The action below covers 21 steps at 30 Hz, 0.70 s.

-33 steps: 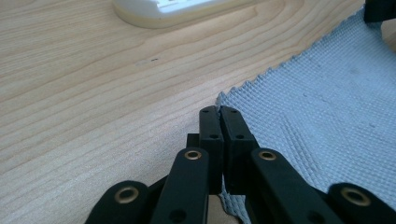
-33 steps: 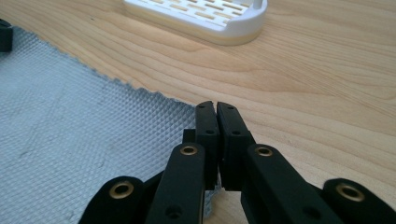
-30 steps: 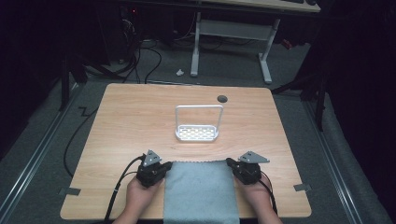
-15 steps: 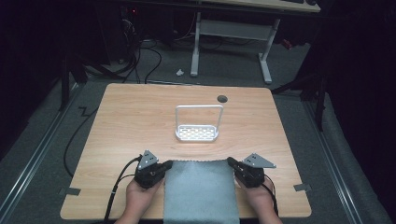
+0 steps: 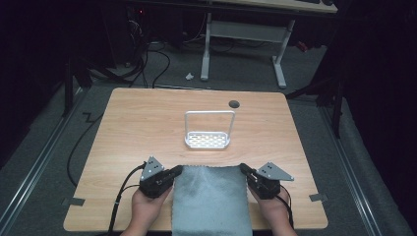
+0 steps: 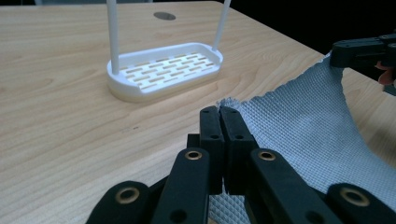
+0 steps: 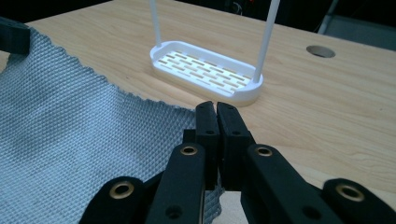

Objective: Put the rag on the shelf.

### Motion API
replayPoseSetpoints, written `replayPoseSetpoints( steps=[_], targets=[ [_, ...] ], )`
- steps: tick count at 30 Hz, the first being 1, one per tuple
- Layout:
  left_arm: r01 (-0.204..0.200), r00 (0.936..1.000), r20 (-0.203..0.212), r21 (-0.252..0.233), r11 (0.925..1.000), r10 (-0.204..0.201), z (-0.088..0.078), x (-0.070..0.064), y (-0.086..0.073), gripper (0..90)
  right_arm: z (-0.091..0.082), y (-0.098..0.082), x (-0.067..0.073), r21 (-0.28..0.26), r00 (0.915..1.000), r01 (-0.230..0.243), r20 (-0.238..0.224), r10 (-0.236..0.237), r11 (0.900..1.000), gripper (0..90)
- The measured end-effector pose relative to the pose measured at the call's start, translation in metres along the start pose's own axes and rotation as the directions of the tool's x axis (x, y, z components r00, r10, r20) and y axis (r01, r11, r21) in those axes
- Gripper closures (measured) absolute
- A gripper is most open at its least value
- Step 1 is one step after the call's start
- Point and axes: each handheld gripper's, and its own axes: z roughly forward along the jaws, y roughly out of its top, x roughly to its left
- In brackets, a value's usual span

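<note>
Cloth [image 5: 210, 199], grey and waffle-textured, hangs stretched between the two grippers at the near edge of the table [image 5: 128, 128]. Left gripper [image 5: 176, 171] has its jaws pressed together on the far left corner of the cloth; in the left gripper view [image 6: 219, 112] the fabric comes out right at the jaw tips and runs off to the right, toward the other tool. Right gripper [image 5: 244, 170] is likewise clamped on the far right corner, jaws together; in the right gripper view [image 7: 215, 108] the cloth spreads away to the left of the tips.

Holding both far corners keeps the leading edge taut and level, so the sheet stays flat rather than bunching. The corners appear lifted slightly off the wood, with the rest trailing back toward the person.

White rack [image 5: 208, 140], a slotted tray with a tall hoop handle, stands ahead of both grippers, well apart from the cloth edge. Likely intent: carry the cloth forward to drape over it.
</note>
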Motion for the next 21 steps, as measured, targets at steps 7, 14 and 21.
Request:
replayPoseSetpoints(
  steps=[7, 14, 21],
  targets=[
    [-0.02, 0.9998, 0.007, -0.039, 0.999, 0.02, -0.008, -0.007, 0.009, 88.2, -0.007, 0.006, 0.0, -0.039, 1.0, -0.001, 0.008, 0.001, 0.999, 88.8],
    [-0.041, 0.9989, 0.019, -0.087, 0.9953, 0.042, -0.02, -0.014, 0.02, 88.3, -0.018, 0.017, 0.001, -0.091, 0.9998, 0.015, 0.016, -0.014, 0.996, 89.0],
    [-0.085, 0.9961, 0.015, -0.13, 0.9879, 0.088, -0.03, -0.023, 0.034, 88.6, -0.029, 0.032, 0.006, -0.147, 0.9989, 0.038, 0.032, -0.034, 0.988, 89.0]
  ],
)
